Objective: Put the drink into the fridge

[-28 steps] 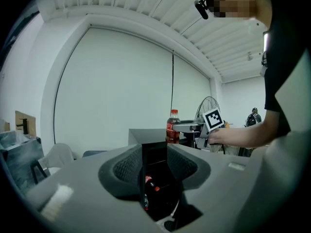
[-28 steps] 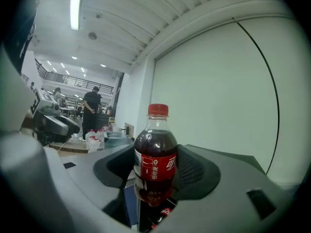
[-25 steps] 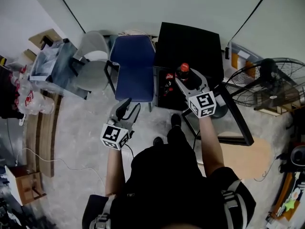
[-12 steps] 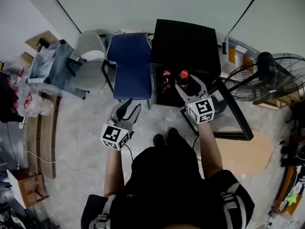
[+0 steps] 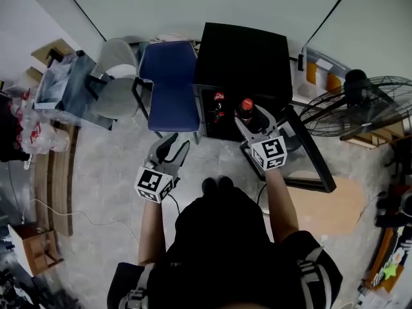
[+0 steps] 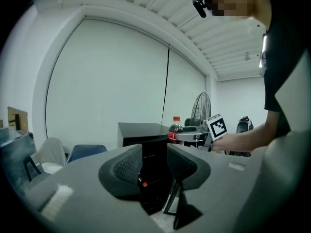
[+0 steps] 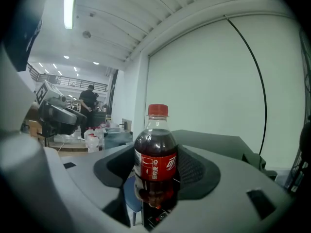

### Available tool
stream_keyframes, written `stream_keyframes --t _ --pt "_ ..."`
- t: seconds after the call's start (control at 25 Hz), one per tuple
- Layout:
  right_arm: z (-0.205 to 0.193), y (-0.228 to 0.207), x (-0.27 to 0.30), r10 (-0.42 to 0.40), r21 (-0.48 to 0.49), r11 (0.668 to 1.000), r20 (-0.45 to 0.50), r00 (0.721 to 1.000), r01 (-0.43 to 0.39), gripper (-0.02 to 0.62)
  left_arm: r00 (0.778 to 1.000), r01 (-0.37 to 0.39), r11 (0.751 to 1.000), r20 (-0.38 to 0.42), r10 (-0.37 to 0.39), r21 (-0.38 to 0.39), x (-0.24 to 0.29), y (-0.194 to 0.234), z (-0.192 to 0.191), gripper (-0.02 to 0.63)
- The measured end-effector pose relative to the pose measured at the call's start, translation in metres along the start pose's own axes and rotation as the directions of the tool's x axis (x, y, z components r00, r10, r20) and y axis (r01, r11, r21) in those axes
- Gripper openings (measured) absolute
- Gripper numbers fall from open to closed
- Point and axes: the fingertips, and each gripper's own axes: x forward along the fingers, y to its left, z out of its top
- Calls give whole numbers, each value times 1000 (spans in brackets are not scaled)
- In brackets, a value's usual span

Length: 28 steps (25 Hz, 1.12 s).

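Observation:
In the head view a small black fridge (image 5: 241, 53) stands open, its door (image 5: 308, 163) swung out to the right. My right gripper (image 5: 253, 116) is shut on an upright cola bottle (image 5: 246, 107) with a red cap, held just before the fridge opening. The right gripper view shows the bottle (image 7: 155, 161) between both pads (image 7: 194, 171). Other red-labelled bottles (image 5: 218, 100) stand inside the fridge. My left gripper (image 5: 169, 148) hangs open and empty to the left, over the floor. From the left gripper view (image 6: 154, 165) I see the fridge (image 6: 146, 142) and the held bottle (image 6: 175, 130).
A blue chair (image 5: 170, 82) and a grey chair (image 5: 119, 82) stand left of the fridge. A floor fan (image 5: 360, 108) is at the right. Boxes and bags (image 5: 38, 121) line the left wall. The person's feet (image 5: 215, 185) are in front of the fridge.
The person has stepped closer to the fridge. My right gripper has come down a little with the bottle toward the opening. The left gripper has drifted slightly forward, still empty.

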Motion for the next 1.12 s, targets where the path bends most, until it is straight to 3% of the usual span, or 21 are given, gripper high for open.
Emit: stream_keyframes --t 0.68,1.12 --pt "-52 -20 -13 95 61 994 -27 995 -93 272 994 -102 995 -25 103 9 24 -41 2 144" --pt "-93 -30 8 74 78 995 -77 994 -68 272 992 -114 994 -49 114 2 38 -33 -6 144"
